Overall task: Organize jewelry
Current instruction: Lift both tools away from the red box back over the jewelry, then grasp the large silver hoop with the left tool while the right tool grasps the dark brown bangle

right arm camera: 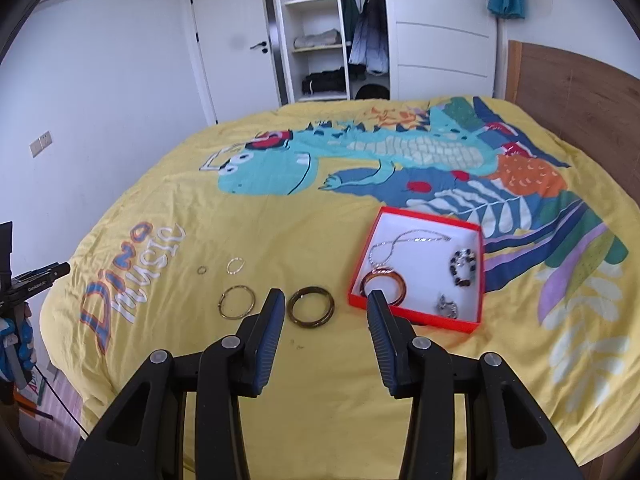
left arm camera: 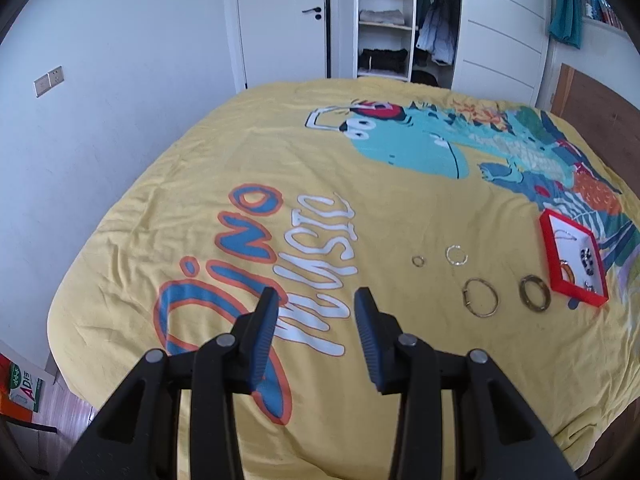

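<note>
On the yellow dinosaur bedcover (right arm camera: pixel 320 360) lies a red box (right arm camera: pixel 416 318) with a white inside. It holds a silver necklace (right arm camera: pixel 400 238), an amber bangle (right arm camera: pixel 384 276), a beaded bracelet (right arm camera: pixel 454 262) and a small silver piece (right arm camera: pixel 448 306). Left of the box lie a dark bangle (right arm camera: pixel 291 307), a gold bangle (right arm camera: pixel 221 304), a silver hoop (right arm camera: pixel 228 268) and a small ring (right arm camera: pixel 202 269). My right gripper (right arm camera: pixel 326 296) hovers short of the dark bangle and the box, its jaws opening with nothing between them. My left gripper (left arm camera: pixel 316 294) stands open and empty over the printed lettering, well left of the gold bangle (left arm camera: pixel 466 294).
The bed's wooden headboard (right arm camera: pixel 580 92) rises at the right. Beyond the far edge stand a door (right arm camera: pixel 236 40) and an open wardrobe (right arm camera: pixel 320 40). At the left edge of the right wrist view a blue-gloved hand (right arm camera: pixel 16 340) holds the other tool off the bed's side.
</note>
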`<state>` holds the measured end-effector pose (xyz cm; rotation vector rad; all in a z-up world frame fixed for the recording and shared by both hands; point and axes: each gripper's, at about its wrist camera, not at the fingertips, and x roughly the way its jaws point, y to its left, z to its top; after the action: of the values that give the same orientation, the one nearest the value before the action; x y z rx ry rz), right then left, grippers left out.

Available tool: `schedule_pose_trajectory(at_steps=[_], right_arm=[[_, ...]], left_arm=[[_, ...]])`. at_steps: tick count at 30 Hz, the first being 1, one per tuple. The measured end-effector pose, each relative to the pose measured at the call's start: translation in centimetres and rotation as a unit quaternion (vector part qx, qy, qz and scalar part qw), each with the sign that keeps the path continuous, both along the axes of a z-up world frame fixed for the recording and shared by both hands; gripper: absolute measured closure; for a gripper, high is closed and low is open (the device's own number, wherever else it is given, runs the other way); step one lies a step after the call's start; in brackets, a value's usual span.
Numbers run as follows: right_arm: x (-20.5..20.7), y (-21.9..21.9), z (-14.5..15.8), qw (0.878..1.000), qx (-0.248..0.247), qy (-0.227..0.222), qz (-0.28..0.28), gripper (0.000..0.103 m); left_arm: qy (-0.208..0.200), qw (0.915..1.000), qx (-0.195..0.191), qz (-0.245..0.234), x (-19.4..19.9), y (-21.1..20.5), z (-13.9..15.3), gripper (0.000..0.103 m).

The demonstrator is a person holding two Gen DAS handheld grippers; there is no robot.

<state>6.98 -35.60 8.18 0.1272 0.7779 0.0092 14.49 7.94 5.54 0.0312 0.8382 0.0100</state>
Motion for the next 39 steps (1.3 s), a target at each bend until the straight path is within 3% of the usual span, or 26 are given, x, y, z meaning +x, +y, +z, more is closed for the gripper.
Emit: schedule_pose_trajectory(at_steps=[15,23,32,39], right_arm=[[5.3,1.1,-6.6,0.997,0.024,0.067,0.022,0.061],[8.3,1.3,-11.2,0.993,0.042,0.107,0.034,0.061],[12.1,0.8,-16.9,0.988,0.067,0.140,0.005,0.061],[13.8,-0.1,-19.7,0.985,0.078,0.152,-0.020,0.061]], left_arm=[[0.063,0.9973,-0.014,-0.035,4.6,-4.5,-6.3,0.065],[0.109,0.9908,-0.011,-0.079,6.8,-10.0,-10.4,0.065],[0.144,0.9826,-0.027,-0.114,10.9,-16.2,-14.7,0.065],[0.156,0.9772,-0.027,-0.141,13.9,-19.5,-17.0,0.065]])
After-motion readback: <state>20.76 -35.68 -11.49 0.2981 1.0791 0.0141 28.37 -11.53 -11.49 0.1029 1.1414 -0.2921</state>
